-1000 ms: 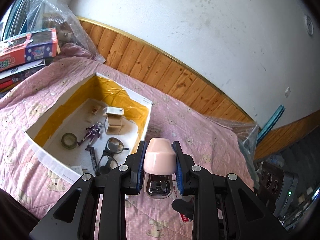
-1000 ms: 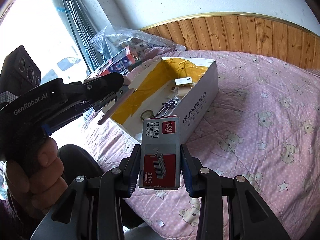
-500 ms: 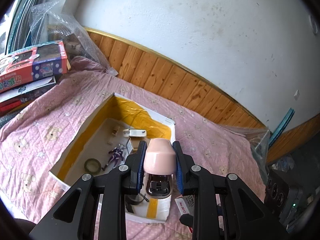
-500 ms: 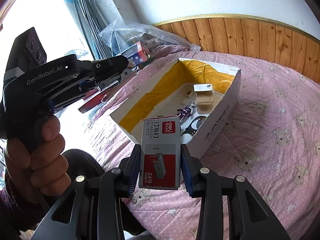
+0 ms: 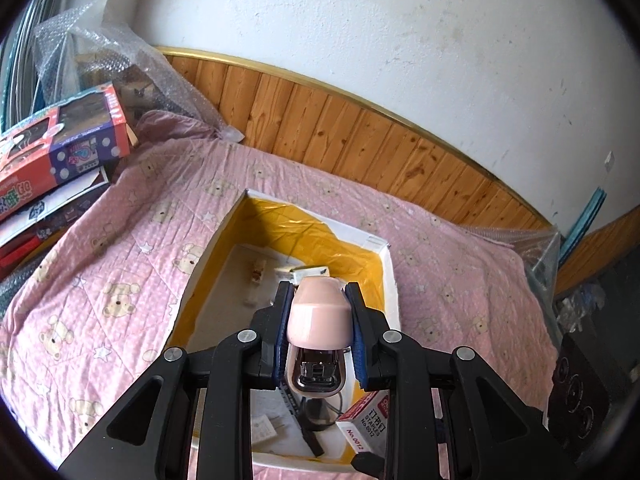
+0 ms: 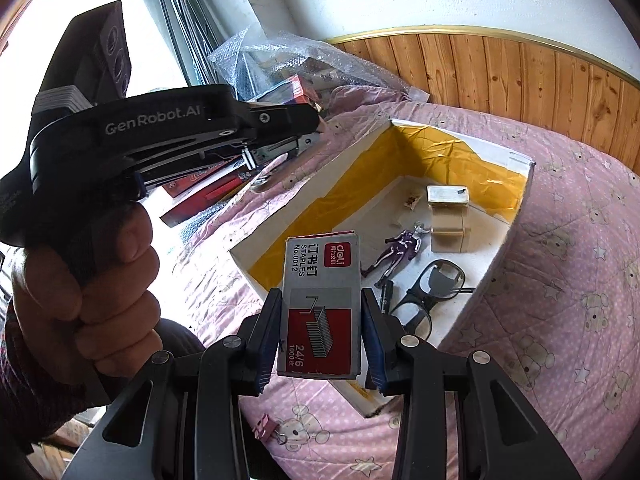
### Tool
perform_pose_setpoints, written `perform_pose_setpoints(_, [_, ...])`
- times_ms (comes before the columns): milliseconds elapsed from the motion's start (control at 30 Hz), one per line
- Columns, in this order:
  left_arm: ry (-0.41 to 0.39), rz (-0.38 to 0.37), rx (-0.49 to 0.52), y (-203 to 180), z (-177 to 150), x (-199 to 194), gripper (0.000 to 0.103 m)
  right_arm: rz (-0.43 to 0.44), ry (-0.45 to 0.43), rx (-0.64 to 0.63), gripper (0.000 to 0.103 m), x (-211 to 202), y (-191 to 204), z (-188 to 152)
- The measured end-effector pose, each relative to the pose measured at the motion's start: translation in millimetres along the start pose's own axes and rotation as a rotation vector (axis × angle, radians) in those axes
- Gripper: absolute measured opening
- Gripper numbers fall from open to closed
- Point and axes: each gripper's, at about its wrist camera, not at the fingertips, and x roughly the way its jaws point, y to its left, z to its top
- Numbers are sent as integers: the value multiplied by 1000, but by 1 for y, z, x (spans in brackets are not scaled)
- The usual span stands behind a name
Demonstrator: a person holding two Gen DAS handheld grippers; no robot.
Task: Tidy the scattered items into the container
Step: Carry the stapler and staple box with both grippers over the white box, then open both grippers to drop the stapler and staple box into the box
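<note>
Stapler (image 5: 318, 320), pink-topped with a chrome nose, sits clenched between the left gripper's (image 5: 318, 336) blue-padded fingers (image 5: 280, 332), held above the open cardboard box (image 5: 386, 280). In the left wrist view the box lies on a pink bear-print quilt (image 5: 120, 272) and is lined with yellow tape inside. Under the stapler, on the box floor, a dark strip and some glasses can be made out, though the fingers hide most of them. At lower right a red and white staples box (image 5: 366, 424) shows over the near corner of the cardboard box. Toy packaging (image 5: 60, 144) is stacked at the left beside bubble wrap (image 5: 120, 56).

In the right wrist view the right gripper (image 6: 320, 332) has its fingers (image 6: 268, 328) grasping the staples box (image 6: 320, 308), upright, held over the near edge of the cardboard box (image 6: 516, 240). Inside lie a purple figurine (image 6: 396, 254), black glasses (image 6: 432, 296), a small tan carton (image 6: 448, 228) with a flat metallic item on top, possibly a tin. The person's left hand (image 6: 92, 300) grips the left gripper's handle at the left. A pink binder clip (image 6: 264, 428) lies on the quilt (image 6: 580, 320) below
</note>
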Motion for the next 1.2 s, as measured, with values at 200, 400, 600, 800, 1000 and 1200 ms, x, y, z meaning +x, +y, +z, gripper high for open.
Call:
perform_pose_setpoints(200, [88,1,11,15,11,31,26,7,22,-4,39,23,8,9])
perform_pose_setpoints(400, [175,3,7,29,17,62,26,6,55,12,39,46,7,16])
perform_pose_setpoints(600, [221,17,20,34,22,83,26,-3,78,41,39,65,0,22])
perform_pose_setpoints(800, [262,42,17,41,26,105,26,8,114,91,39,83,-10,27])
perform_pose_setpoints(1000, [315,90,45,43,25,123,27,14,163,125,39,101,-12,28])
perform_pose_setpoints(1200, [341,133,83,41,24,138,27,5,205,142,39,113,-14,28])
